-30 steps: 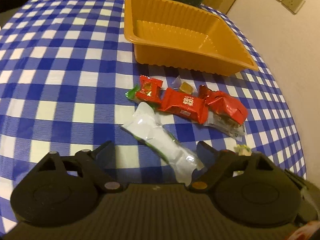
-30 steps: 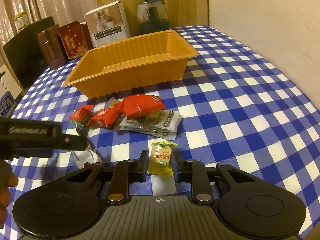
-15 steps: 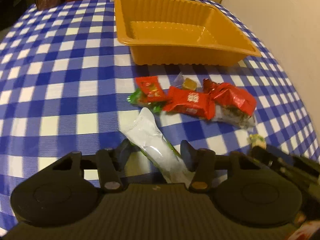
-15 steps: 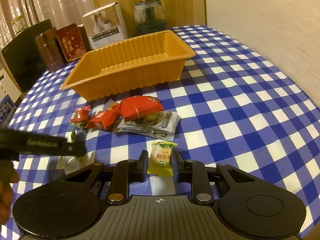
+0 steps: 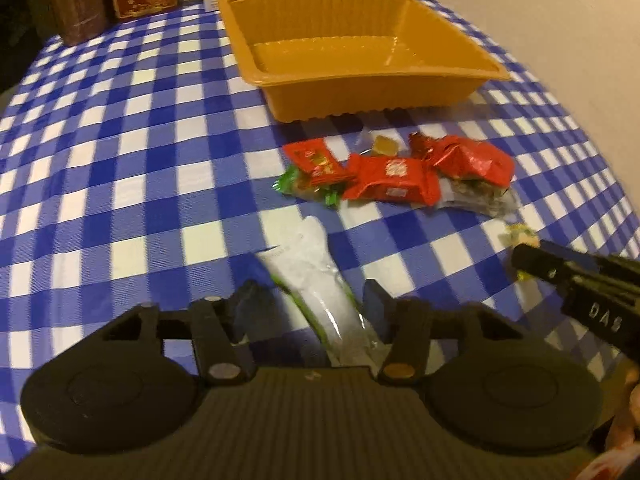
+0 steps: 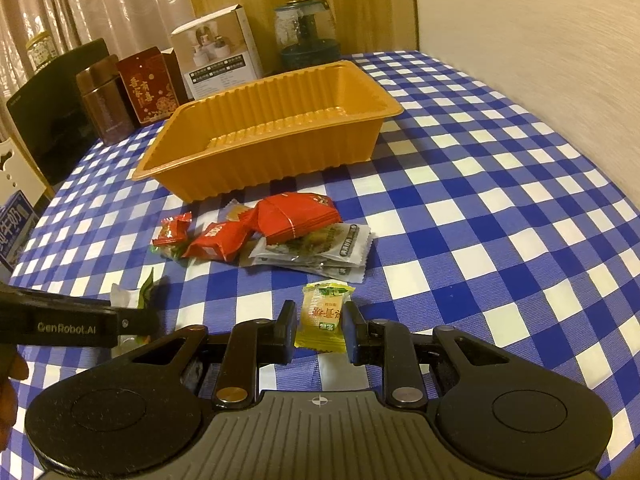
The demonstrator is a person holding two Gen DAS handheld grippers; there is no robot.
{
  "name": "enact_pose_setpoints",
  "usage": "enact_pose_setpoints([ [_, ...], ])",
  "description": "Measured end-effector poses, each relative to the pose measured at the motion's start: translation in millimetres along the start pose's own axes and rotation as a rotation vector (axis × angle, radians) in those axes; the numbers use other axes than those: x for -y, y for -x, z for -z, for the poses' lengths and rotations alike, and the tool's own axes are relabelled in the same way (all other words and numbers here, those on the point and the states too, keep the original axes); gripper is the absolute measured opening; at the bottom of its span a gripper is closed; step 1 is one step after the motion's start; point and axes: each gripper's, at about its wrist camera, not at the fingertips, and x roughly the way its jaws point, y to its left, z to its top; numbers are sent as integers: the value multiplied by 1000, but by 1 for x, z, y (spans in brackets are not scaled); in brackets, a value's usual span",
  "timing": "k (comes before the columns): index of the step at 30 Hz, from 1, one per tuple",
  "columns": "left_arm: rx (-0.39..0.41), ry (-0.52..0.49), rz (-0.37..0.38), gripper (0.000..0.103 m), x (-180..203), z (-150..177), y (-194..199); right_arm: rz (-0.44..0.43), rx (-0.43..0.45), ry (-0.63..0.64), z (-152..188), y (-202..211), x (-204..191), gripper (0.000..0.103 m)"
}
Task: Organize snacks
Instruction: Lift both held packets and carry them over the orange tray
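Note:
An empty orange tray (image 5: 360,92) (image 6: 280,148) stands on the blue checked tablecloth. In front of it lies a heap of snacks: red packets (image 5: 388,180) (image 6: 296,216), a clear grey packet (image 6: 320,248) and a green-ended one (image 5: 304,188). My left gripper (image 5: 312,308) has its jaws around a long white packet (image 5: 316,276), closing on it. My right gripper (image 6: 320,328) is shut on a small yellow candy packet (image 6: 322,316); it also shows in the left wrist view (image 5: 560,276). The left gripper shows in the right wrist view (image 6: 80,326).
Boxes and tins (image 6: 148,84) and a jar (image 6: 304,36) stand at the table's far edge behind the tray. A wall (image 6: 540,28) runs along the right side. A dark chair back (image 6: 48,112) stands at the left.
The left gripper's jaws have closed in around the white packet and it has lifted and turned toward the tray. The right gripper keeps hold of the yellow candy.

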Motion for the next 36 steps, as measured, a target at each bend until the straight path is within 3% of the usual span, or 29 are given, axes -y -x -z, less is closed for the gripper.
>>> enact_pose_setpoints([
  [6,5,-1,-9,55,-6,8,6,-8,-2,1,0,0,-3,25],
  [10,-3,-4,37,33,-6,7,4,-13,-5,-4,0,-1,-4,25],
  [12,-5,-10,49,28,-3,7,2,-12,-5,-7,-1,-1,-4,25],
  [27,38,12,62,24,-9,10,34,3,53,-16,-9,15,-5,25],
  [36,136,39,85,24,-5,-24,62,-24,122,-15,-35,25,-10,25],
])
